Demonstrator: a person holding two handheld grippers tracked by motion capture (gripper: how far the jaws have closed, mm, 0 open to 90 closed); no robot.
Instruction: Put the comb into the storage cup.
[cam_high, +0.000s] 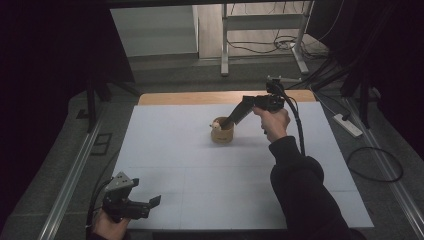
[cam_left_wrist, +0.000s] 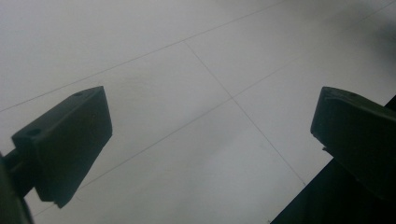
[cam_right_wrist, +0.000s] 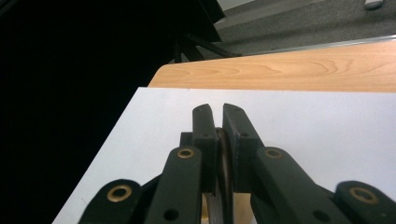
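A small round wooden bowl (cam_high: 222, 134) stands near the middle of the white mat (cam_high: 200, 170), with something pale (cam_high: 216, 126) inside it. My right gripper (cam_high: 224, 123) slants down from the right onto the bowl's near rim. In the right gripper view the gripper (cam_right_wrist: 219, 110) is shut on the thin wooden rim (cam_right_wrist: 225, 151), which shows between the pads. My left gripper (cam_high: 154, 201) rests low at the mat's front left corner. It stands wide open (cam_left_wrist: 210, 121) over bare mat, with nothing between its fingers.
The mat covers a wooden table whose far edge (cam_high: 200, 97) shows bare. Behind it stand a metal frame (cam_high: 225, 45) and loose cables (cam_high: 260, 47) on the floor. A power strip (cam_high: 347, 125) lies at the right. Black curtains hang on both sides.
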